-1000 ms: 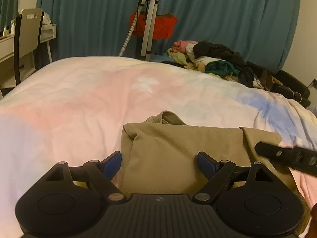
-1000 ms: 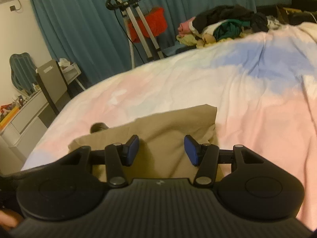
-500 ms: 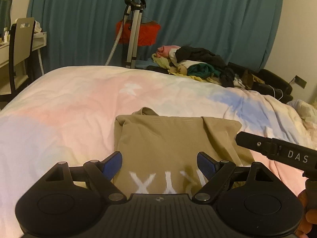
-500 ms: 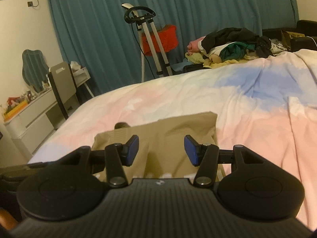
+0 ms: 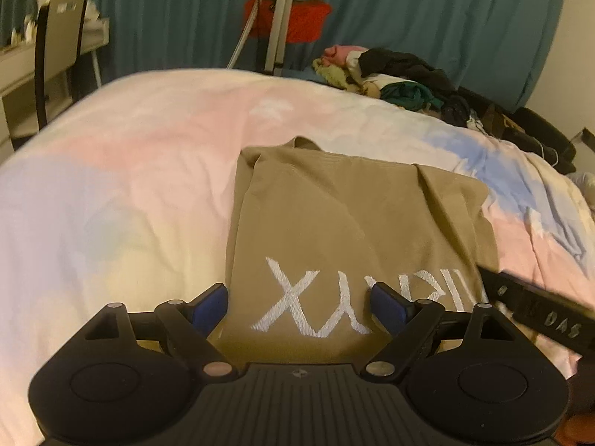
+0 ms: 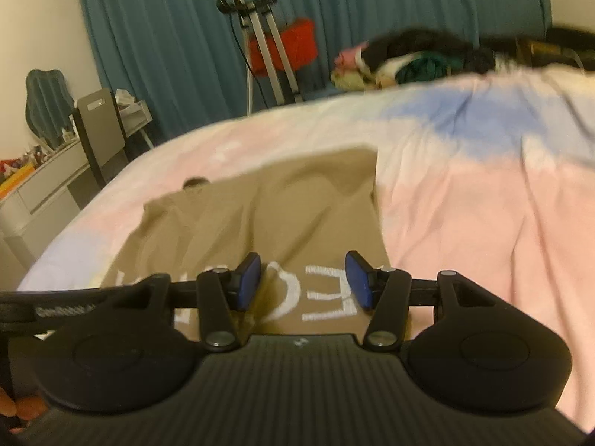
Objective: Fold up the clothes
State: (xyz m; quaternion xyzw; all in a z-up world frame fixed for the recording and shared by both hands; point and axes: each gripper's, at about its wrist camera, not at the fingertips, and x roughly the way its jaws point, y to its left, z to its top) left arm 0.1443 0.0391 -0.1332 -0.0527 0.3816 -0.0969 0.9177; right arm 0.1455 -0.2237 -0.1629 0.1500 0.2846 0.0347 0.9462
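left wrist view: left tool [image 5: 299,306] spread and holding nothing, poised over the near end of the tan shirt [image 5: 346,223], which lies partly folded flat on the pastel bed [image 5: 122,186] with white lettering facing up; right tool's arm crosses the shirt's right edge, so a collision risk if both close in together. right wrist view: right tool [image 6: 305,284] likewise spread and empty above the shirt's lettered hem; view blurred, so a grab here may catch only the top layer and undo the fold.
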